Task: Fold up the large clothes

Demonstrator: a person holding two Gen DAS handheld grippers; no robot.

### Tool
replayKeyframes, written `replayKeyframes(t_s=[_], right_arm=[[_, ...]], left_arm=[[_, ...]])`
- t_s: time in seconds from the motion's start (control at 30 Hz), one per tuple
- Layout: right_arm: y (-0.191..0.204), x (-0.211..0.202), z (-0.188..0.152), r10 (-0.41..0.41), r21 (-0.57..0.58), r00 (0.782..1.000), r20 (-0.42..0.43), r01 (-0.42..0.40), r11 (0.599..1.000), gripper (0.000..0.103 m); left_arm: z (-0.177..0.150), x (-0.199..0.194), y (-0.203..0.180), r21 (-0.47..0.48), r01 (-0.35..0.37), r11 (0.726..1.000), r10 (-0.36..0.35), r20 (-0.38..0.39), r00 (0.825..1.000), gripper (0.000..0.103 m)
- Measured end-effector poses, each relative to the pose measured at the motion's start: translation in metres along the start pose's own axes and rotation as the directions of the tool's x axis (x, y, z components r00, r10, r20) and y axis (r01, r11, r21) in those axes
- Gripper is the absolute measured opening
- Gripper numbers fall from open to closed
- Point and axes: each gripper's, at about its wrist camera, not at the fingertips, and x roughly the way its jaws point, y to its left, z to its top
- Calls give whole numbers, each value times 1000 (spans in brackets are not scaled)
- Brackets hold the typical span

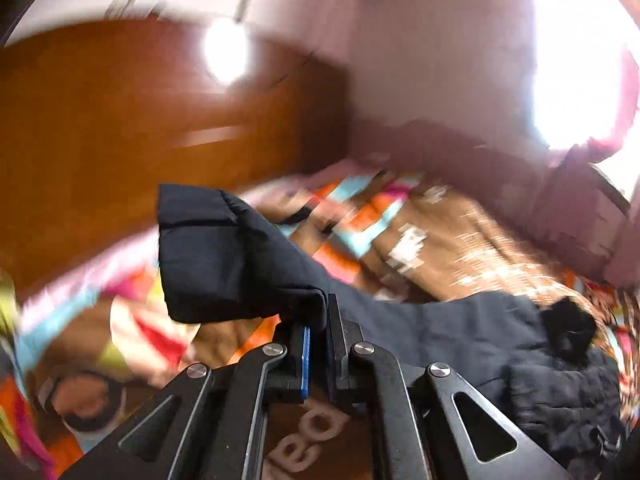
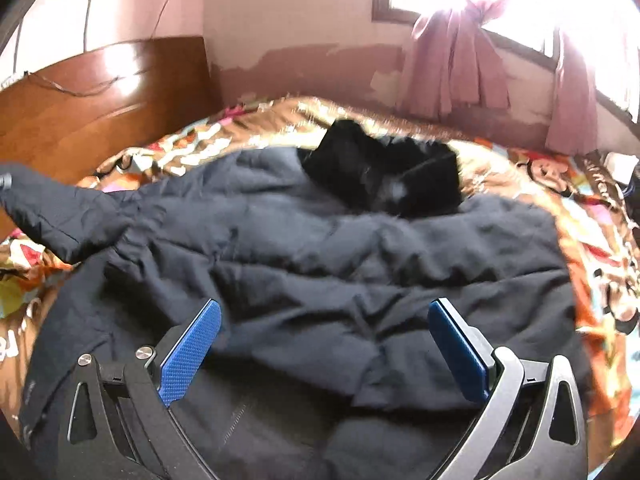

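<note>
A large dark navy padded jacket [image 2: 320, 248] lies spread on the bed, with a black furry hood [image 2: 384, 172] at its far end. My left gripper [image 1: 318, 320] is shut on the cuff of the jacket's sleeve [image 1: 224, 256] and holds it lifted above the bed; the view is blurred. That lifted sleeve shows at the left of the right wrist view [image 2: 60, 208]. My right gripper [image 2: 324, 344] is open and empty, its blue pads [image 2: 192, 352] hovering just over the jacket's lower body.
The bed has a colourful patterned brown bedspread [image 2: 592, 240]. A wooden headboard [image 2: 92, 96] stands at the left. A pink wall and a bright window with pink curtains [image 2: 460, 60] lie behind the bed.
</note>
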Motion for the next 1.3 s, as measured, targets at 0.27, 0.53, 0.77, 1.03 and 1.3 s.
replayKeyframes(t_s=[0.27,0.53,0.77,1.03,1.3], right_arm=[[-59,-58,7,-59,75,998,22,57,996,102],[-140,-91,-2,-97,239,994,56,81,968,102],[-193,-94,-21,-83,270,989,122,47,962,102],[-207,-52,-46,238,362,965,112,-262,894,102],[-176,-6,-63,504,486,861,64,-468,738,102]], left_arm=[[22,-88,-153,289,160,944,-190,79,979,6],[-38,-107,-286,492,388,779,-415,-60,908,6],[-117,-95,-363,491,598,634,-517,-306,800,6],[-210,-19,-353,77,815,574,-533,-720,443,11],[-202,-32,-305,4,827,562,-598,-688,410,92]])
